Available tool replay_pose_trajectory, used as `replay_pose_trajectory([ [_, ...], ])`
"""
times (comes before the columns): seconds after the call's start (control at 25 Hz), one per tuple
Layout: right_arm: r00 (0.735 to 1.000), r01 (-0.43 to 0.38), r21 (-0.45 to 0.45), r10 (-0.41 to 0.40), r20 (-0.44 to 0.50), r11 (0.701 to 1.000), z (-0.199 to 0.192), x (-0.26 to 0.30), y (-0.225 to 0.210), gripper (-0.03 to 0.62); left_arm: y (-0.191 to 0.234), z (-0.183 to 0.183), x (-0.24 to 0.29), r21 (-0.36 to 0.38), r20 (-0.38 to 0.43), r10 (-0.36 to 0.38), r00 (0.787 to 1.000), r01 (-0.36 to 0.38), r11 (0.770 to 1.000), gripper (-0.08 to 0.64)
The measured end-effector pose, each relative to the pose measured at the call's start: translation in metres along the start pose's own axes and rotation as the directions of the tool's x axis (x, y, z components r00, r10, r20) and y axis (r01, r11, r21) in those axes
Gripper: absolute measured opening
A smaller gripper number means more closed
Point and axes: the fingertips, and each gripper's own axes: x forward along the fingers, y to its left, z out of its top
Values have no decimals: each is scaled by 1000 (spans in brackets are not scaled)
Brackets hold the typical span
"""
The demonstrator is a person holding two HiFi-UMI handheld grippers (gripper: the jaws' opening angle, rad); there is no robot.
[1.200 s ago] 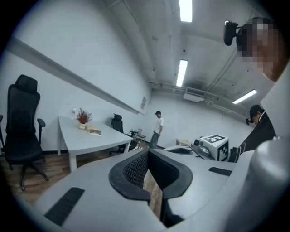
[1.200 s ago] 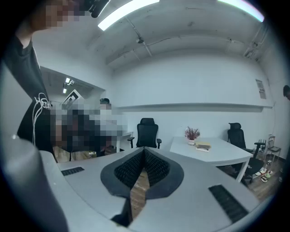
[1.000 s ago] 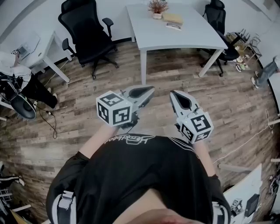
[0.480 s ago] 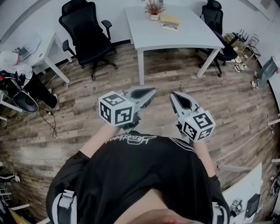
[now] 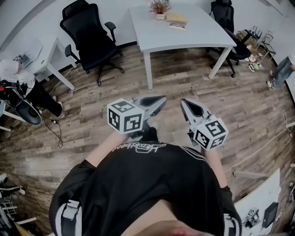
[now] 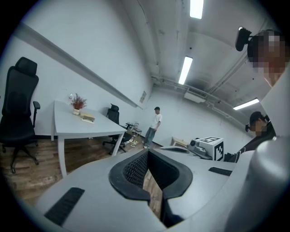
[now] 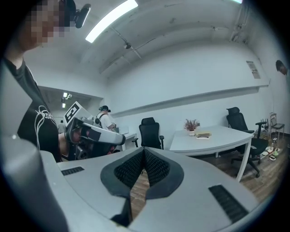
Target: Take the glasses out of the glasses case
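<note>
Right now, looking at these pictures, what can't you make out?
- Tan item on the white table: too small in every view to tell whether it is the glasses case. No glasses show anywhere.
- The person's hands: in the head view, hidden under the left gripper and right gripper.
- Floor under the person: in the head view, covered by the black shirt.

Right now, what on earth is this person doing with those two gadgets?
A person stands holding the left claw and the right claw out in front, both shut with nothing in them. The white table, bearing a small plant and some flat items, stands some way ahead. Nothing is being handled yet.
</note>
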Motion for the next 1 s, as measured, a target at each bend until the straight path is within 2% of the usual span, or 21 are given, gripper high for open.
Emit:
replay_pose_trajectory([
  [0.16,1000,-1,15,1,6,1000,-1,13,-14,8,21,1,9,-24,7,1,1000,-1,1000,6],
  [0.32,1000,-6,47,6,9,999,-1,39,-33,8,49,4,25,-49,-19,-5,1000,4,999,7],
  [0.48,1000,12,34,-12,0,999,10,70,-61,8,89,32,46,-64,-7,-21,1000,21,998,6],
  [0.6,999,36,33,-35,-24,999,12,98,-95,8,127,56,68,-90,9,-26,1000,27,996,6],
  [0.76,998,49,64,-47,-44,997,19,141,-144,9,184,83,105,-125,-17,-24,1000,21,992,7],
  [1.0,993,82,57,-77,-85,995,38,225,-225,8,278,131,161,-144,-27,-42,999,37,989,7],
])
